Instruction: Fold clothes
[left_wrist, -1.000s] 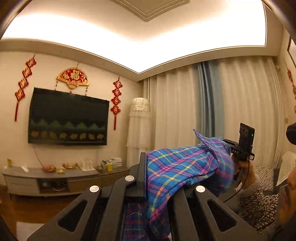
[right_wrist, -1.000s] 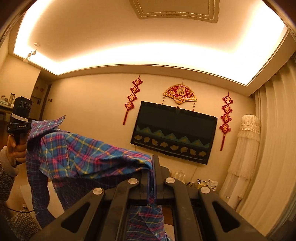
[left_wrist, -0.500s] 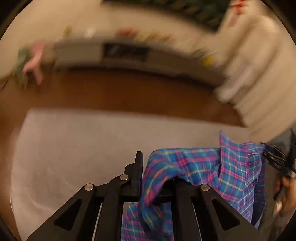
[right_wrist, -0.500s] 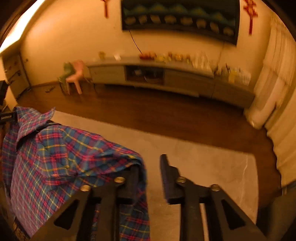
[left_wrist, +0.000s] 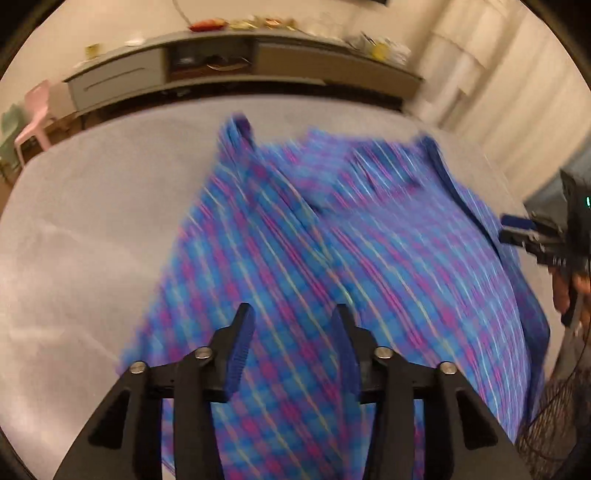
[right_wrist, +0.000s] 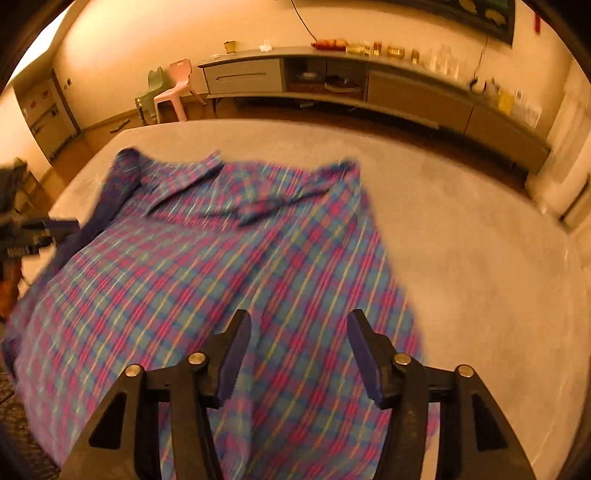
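Note:
A blue, pink and yellow plaid shirt (left_wrist: 332, 258) is spread out, blurred by motion, over a pale grey rug (left_wrist: 92, 221), collar end far from me. My left gripper (left_wrist: 292, 314) hovers over its near hem, and its jaws are opening with nothing pinched between the pads. My right gripper (right_wrist: 299, 317) is over the shirt (right_wrist: 207, 266) near its right edge, jaws also opening and free of the cloth. Each gripper shows in the other view: the right gripper (left_wrist: 517, 225) at the shirt's right side, the left gripper (right_wrist: 55, 225) at its left side.
A long grey TV cabinet (right_wrist: 406, 92) with small items runs along the far wall. Pink and green plastic chairs (right_wrist: 173, 88) stand at the back left. White curtains (left_wrist: 498, 92) hang at the right. Wooden floor borders the rug (right_wrist: 480, 277).
Both grippers swung down from facing the wall to facing the rug. Their jaws let go of the shirt, which went from hanging bunched between them to spreading out over the rug.

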